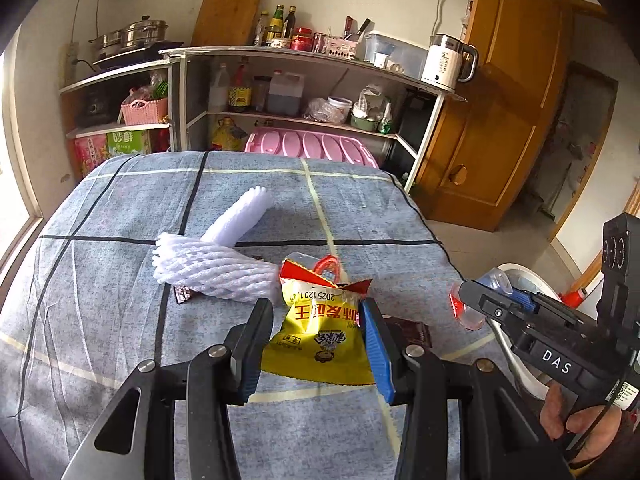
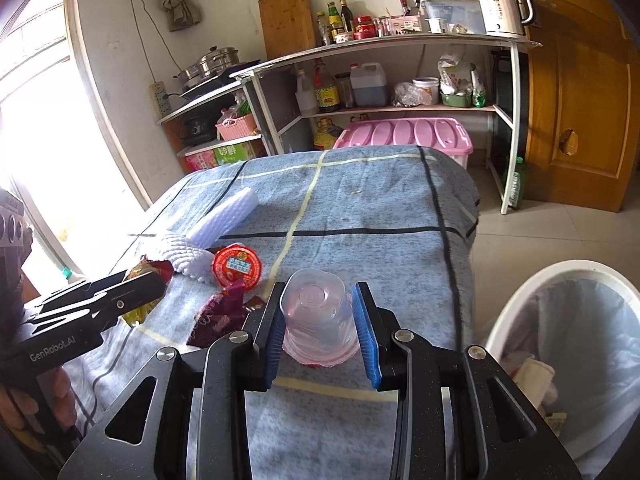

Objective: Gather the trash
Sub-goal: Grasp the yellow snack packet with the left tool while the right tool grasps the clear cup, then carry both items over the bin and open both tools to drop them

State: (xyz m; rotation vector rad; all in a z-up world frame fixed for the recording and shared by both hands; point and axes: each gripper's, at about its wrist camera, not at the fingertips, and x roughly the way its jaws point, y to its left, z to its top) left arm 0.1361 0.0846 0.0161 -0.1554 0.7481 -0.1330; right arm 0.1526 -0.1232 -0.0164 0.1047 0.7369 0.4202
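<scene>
The white trash bin (image 2: 568, 344) waits beside the table (image 2: 360, 208), ready for trash. The left gripper (image 1: 320, 344) squeezes a yellow snack bag (image 1: 320, 340). The right gripper (image 2: 318, 332) pinches a clear jelly cup (image 2: 316, 316), both lifted for dropping in.

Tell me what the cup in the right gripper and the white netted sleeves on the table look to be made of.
The cup, clamped between the right gripper's pads, looks like thin clear plastic: the cloth shows through it and its base has a moulded ring. The netted sleeves look like soft white foam mesh, matte, with an open diamond weave.
</scene>
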